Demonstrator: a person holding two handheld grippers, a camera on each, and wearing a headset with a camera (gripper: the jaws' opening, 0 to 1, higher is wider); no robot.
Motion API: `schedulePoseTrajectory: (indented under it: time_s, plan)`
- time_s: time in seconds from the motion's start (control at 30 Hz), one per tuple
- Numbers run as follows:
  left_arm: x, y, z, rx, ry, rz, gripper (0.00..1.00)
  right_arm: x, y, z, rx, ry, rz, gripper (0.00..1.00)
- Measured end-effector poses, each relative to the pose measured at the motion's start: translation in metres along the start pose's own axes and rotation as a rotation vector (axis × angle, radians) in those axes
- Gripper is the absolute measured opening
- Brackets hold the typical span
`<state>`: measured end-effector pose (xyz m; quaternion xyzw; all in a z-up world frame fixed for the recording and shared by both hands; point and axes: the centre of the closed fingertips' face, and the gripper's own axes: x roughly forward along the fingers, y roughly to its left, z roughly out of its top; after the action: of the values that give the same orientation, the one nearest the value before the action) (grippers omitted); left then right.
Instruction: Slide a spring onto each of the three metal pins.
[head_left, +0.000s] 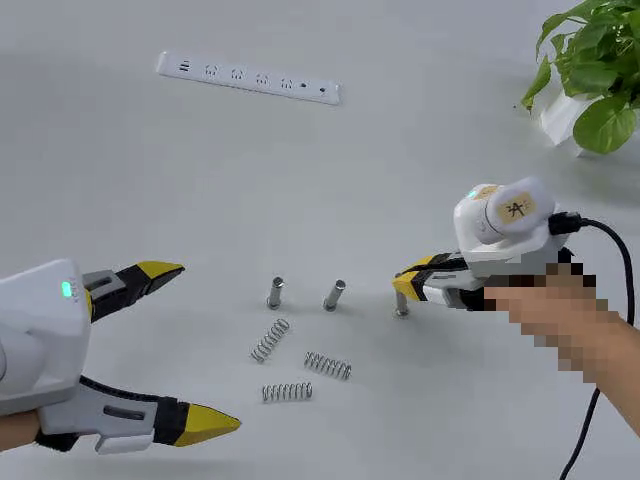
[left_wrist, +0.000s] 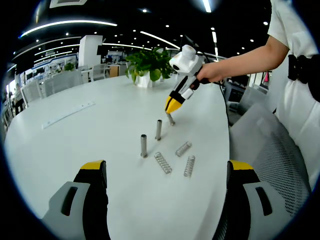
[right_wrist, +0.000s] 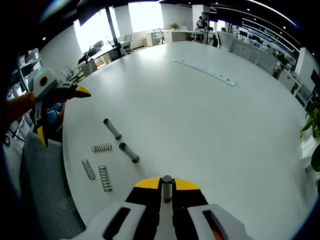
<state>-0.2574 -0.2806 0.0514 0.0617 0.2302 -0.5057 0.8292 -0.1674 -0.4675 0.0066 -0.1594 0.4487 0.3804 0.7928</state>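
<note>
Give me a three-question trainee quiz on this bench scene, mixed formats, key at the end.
1. True or false: a spring already sits on a metal pin.
2. How many springs lie loose on the table?
3. The right gripper is: A) open above the springs, B) shut on a metal pin, C) shut on a spring.
Key: 1 false; 2 three; 3 B.

Pin (head_left: 401, 309) half behind right gripper (head_left: 406, 286)
</note>
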Motion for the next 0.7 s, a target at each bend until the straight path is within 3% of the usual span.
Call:
schedulePoseTrajectory:
  time_s: [0.7]
  plan:
    - [0.002,-0.003,0.002,0.003,0.003,-0.007,0.99,-0.012,0.002,-0.013,0.013,-0.063,-0.028,0.04]
